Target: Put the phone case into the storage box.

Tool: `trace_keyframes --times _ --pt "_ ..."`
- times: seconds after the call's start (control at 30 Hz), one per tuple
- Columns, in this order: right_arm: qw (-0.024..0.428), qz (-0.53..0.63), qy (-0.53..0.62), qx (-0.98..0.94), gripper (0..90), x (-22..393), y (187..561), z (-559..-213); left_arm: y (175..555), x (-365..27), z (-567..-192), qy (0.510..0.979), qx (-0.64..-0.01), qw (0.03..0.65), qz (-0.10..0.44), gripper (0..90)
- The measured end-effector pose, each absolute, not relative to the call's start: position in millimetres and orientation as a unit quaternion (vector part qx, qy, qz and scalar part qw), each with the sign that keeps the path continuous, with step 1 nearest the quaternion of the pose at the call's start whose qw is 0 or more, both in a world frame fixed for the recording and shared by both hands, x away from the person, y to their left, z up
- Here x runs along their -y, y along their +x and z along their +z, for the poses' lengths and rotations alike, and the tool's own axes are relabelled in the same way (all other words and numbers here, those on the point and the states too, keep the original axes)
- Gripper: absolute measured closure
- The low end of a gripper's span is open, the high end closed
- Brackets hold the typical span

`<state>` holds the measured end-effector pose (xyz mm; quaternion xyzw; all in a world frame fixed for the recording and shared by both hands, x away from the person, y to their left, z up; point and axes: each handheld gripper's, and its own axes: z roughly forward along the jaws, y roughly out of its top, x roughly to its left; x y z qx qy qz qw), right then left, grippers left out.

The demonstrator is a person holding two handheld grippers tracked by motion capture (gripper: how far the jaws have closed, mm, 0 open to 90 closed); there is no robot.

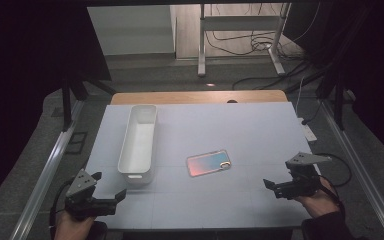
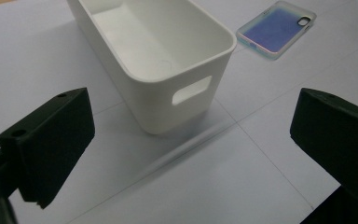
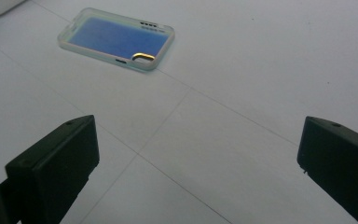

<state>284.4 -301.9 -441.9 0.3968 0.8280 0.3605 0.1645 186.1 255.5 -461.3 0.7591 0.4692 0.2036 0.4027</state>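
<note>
— Where are your grippers?

— My left gripper (image 1: 111,194) sits at the near left corner of the table (image 1: 260,125), jaws spread wide with nothing between them. My right gripper (image 1: 275,186) is at the near right edge, jaws just as wide apart and empty.

— And the phone case?

— The phone case (image 1: 209,163) lies flat near the middle of the table, between my two grippers and well apart from both. In the right gripper view it lies ahead and to the left of my jaws (image 3: 116,38).

— Anything else?

— A white bin (image 1: 139,142) stands just left of the case, not touching it. In the left gripper view its near end, with the handle slot, is straight ahead of my jaws (image 2: 168,79).
</note>
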Motion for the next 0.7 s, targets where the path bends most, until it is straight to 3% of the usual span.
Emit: trace_keyframes --times 0.7 --pt "0.142 0.368 0.378 -0.837 0.0 281 302 -442 187 -256 -461 0.760 -0.469 0.402 0.201 0.6"
